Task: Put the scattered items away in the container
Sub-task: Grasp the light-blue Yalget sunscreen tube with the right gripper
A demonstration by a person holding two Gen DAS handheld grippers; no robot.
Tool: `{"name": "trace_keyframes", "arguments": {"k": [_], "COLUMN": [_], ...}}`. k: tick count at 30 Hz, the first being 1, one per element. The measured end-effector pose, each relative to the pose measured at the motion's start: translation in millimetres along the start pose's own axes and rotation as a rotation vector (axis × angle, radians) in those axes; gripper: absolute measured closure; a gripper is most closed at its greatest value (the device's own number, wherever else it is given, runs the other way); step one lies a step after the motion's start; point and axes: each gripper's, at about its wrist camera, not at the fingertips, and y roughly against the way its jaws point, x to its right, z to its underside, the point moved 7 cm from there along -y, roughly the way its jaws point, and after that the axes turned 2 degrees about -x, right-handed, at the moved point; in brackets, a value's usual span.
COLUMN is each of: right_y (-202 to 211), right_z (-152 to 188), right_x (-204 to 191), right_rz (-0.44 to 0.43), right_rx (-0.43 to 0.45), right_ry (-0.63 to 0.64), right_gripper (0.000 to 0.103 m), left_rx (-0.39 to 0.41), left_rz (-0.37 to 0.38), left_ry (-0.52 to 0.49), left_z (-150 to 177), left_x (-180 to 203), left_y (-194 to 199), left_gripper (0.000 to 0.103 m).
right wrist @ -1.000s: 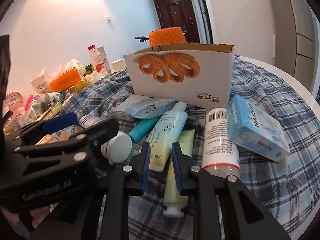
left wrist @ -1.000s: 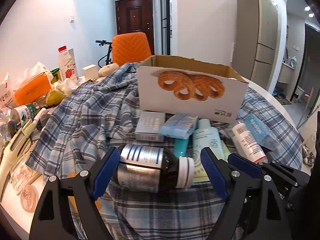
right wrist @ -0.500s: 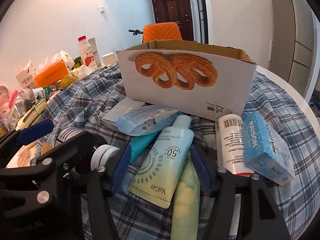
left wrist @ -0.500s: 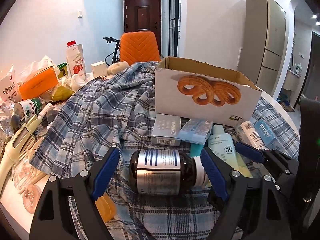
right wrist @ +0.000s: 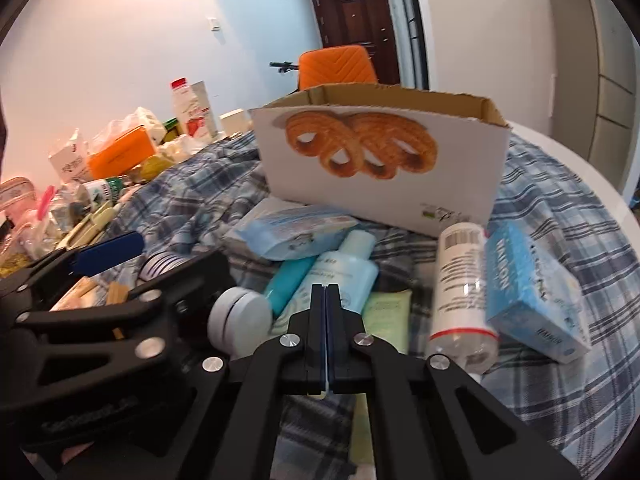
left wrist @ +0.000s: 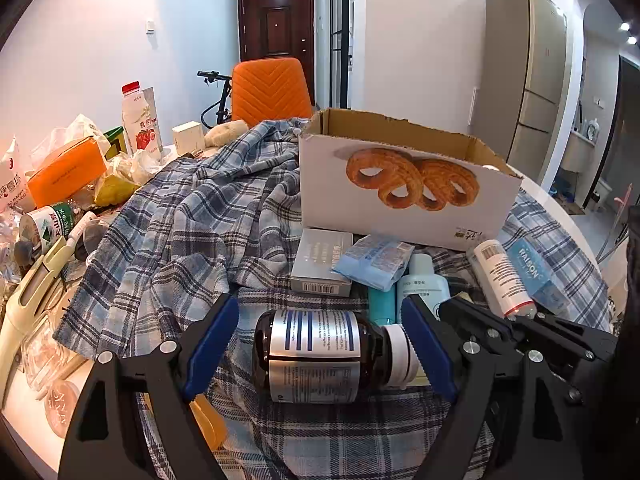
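A plaid cloth (left wrist: 192,216) covers the white table (right wrist: 560,152); orange chair (left wrist: 272,92) and door (left wrist: 276,28) behind. Left gripper (left wrist: 320,344) jaws wide around a bottle (left wrist: 316,356); right gripper (right wrist: 326,312) jaws pressed together, empty.

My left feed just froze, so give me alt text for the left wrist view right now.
The left gripper is open, its blue jaws either side of a dark bottle with a white cap lying on its side on a plaid cloth. Behind it, small boxes and tubes lie before an open cardboard box printed with pastries. Clutter lines the left edge.
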Motion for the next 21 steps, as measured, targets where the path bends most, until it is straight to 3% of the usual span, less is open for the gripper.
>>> {"name": "trace_keyframes", "arguments": {"k": [6, 13, 14, 18, 21], "right_y": [-4, -9, -10, -11, -13], "right_z": [1, -3, -4, -6, -6], "right_x": [9, 15, 16, 15, 12], "right_rz": [0.001, 0.002, 0.009, 0.023, 0.05], "right_rx": [-0.018, -0.061, -0.066, -0.073, -0.073], "right_ry": [-0.059, -0.041, -0.042, -0.046, -0.047], "right_gripper": [0.103, 0.101, 0.098, 0.07, 0.066], "left_rx": [-0.001, -0.021, -0.02, -0.013, -0.003], "left_rz": [-0.015, -0.029, -0.034, -0.034, -0.063], "left_ry": [0.003, -0.018, -0.01, 0.016, 0.023], "left_z": [1, -1, -1, -2, -1], "left_x": [-3, -9, -11, -18, -23], "left_y": [0, -4, -4, -3, -2], "left_gripper": [0.018, 0.018, 0.018, 0.018, 0.018]}}
